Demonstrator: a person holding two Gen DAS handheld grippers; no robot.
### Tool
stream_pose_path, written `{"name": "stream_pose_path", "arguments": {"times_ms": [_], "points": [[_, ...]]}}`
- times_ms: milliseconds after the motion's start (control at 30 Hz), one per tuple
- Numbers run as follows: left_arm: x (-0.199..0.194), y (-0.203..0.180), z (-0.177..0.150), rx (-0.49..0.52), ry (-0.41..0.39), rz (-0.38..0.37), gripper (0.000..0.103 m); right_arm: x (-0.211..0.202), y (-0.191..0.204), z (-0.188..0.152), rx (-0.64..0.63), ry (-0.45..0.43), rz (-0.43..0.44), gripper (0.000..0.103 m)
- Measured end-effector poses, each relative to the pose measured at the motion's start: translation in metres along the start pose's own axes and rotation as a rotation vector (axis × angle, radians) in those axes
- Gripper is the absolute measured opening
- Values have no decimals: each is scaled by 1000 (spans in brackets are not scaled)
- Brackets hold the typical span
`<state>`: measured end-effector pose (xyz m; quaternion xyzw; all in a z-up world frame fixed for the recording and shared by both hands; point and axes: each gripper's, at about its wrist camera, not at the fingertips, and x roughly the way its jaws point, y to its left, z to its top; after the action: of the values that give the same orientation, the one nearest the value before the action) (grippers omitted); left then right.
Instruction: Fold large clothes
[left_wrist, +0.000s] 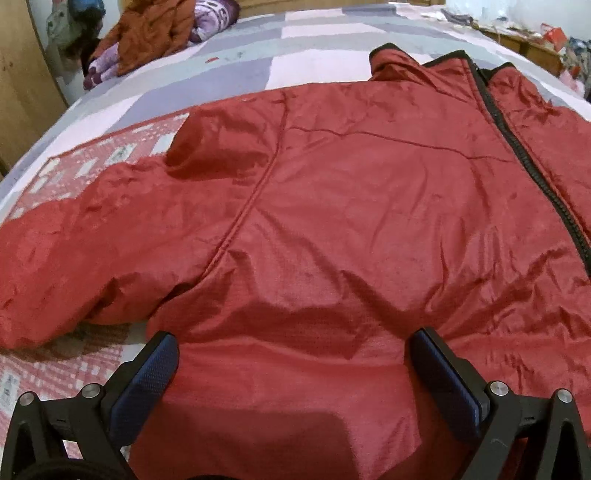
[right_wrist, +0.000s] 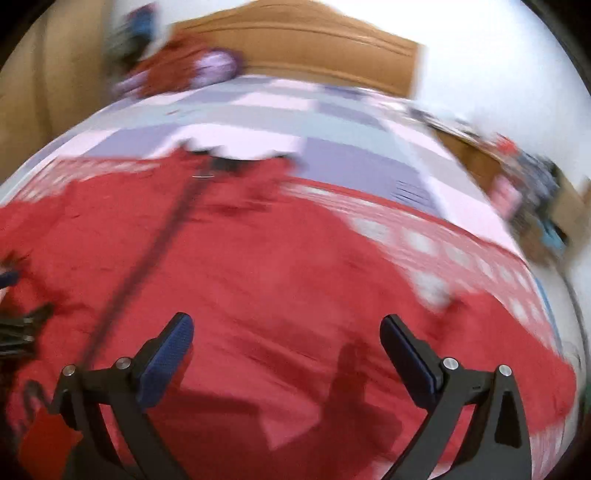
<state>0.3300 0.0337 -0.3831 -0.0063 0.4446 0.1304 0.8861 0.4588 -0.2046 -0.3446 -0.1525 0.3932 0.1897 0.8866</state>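
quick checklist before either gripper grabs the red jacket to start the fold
1. Left gripper open: ok.
2. Right gripper open: ok.
3. Shiny red nylon jacket spread flat on the checked pink and grey bedcover: ok.
4. Black zipper closed: ok over the visible stretch.
5. Near sleeve laid out sideways, not tucked under: ok.
6. Right wrist view sharp enough to aim: not ok, blurred.

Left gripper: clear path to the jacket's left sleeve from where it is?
Probably yes. The left gripper hangs over the red jacket with its jaws open and empty. The sleeve lies spread on the bedspread to its left, with nothing on or across it.
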Motion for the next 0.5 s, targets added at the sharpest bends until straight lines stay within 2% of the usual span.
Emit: {"name": "stream_pose_path", "arguments": {"times_ms": [33, 67, 100, 133, 167, 233, 300, 333, 367, 433, 500], "points": [[0, 0, 0, -4, 1, -6, 103, 14, 19, 11, -41, 32, 47, 102], [1, 1, 1, -4, 1, -8, 103, 23, 28, 13, -63, 57, 57, 102], [2, 2, 2, -4, 1, -9, 103, 34, 33, 14, -92, 91, 48, 102], [2, 2, 1, -4, -1, -9, 103, 46, 29, 12, -121, 123, -2, 102], [2, 1, 2, -4, 0, -8, 103, 53, 19, 10, -114, 133, -35, 102], [2, 2, 1, -6, -4, -11, 103, 56, -31, -1, 13, 150, -108, 102], [2, 3, 1, -8, -8, -15, 103, 49, -85, -14, 153, 162, -152, 101], [2, 3, 0, -7, -10, -15, 103, 40, -103, -18, 194, 143, -121, 101], [2, 2, 0, -6, -11, -13, 103, 32, -109, -20, 193, 133, -120, 100], [3, 2, 0, -5, -10, -12, 103, 11, -106, -22, 123, 103, -200, 100], [2, 2, 0, -3, -9, -9, 103, -15, -113, -35, 134, 79, -230, 100]]}}
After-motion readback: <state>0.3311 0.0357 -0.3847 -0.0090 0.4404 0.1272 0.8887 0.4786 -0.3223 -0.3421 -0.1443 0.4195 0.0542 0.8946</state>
